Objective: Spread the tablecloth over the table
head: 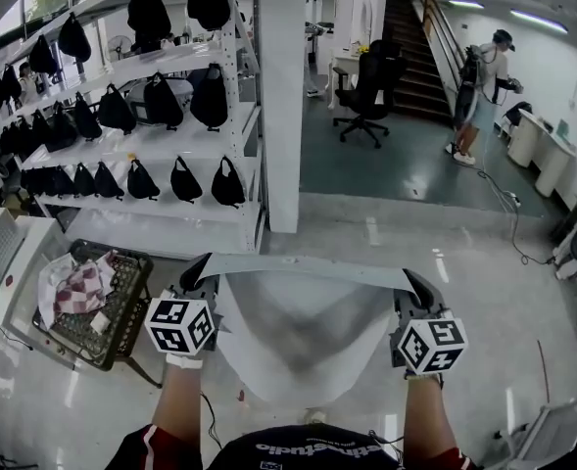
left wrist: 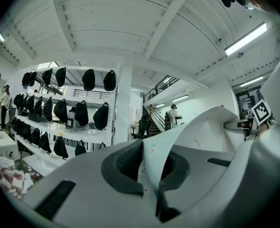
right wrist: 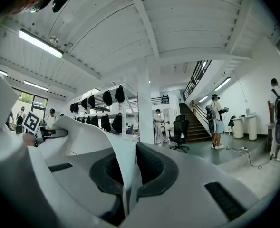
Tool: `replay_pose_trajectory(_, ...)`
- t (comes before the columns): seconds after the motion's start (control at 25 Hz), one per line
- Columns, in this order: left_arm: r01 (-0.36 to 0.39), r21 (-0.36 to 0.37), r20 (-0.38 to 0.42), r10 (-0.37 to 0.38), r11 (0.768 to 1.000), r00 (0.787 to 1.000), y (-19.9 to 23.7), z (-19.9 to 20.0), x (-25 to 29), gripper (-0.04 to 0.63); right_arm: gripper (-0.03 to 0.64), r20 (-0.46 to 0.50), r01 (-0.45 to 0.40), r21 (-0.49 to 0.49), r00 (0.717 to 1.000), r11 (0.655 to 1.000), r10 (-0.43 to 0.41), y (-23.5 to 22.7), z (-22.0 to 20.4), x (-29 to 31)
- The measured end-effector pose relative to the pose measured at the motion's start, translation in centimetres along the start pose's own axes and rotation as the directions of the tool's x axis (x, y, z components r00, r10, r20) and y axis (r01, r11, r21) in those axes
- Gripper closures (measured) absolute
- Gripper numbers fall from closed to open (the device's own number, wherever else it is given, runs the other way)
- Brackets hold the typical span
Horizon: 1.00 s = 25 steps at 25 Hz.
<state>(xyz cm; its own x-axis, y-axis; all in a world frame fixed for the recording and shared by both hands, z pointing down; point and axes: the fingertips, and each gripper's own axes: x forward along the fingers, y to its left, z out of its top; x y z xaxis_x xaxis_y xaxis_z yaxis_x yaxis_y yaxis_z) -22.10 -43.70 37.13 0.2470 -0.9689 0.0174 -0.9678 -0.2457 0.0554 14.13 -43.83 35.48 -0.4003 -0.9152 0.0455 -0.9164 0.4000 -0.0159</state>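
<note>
Left gripper (head: 202, 267) and right gripper (head: 412, 282), each pinched tight on an upper corner of the white tablecloth (head: 303, 336), which is stretched between them and sags toward 6 o'clock; wire basket (head: 121, 306) at 9 o'clock.

Open floor (head: 406, 253) ahead, shelf rack (head: 231, 155) left

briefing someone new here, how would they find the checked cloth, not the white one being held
Find the white shelving rack hung with black bags at the left of the head view. In front of it stands a dark wire basket, and the checked cloth lies crumpled inside. Its red-and-white checks set it apart from the plain white tablecloth.
</note>
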Motion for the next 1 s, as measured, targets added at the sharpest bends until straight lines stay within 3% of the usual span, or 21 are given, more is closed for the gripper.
replay_pose_trajectory(1.0, -0.041, 0.053, 0.016, 0.040, 0.998, 0.999, 1.6, 2.7, 9.5, 0.572, 0.588, 0.017, -0.025, -0.005, 1.000, 1.000, 0.025, -4.9, 2.4, 9.4)
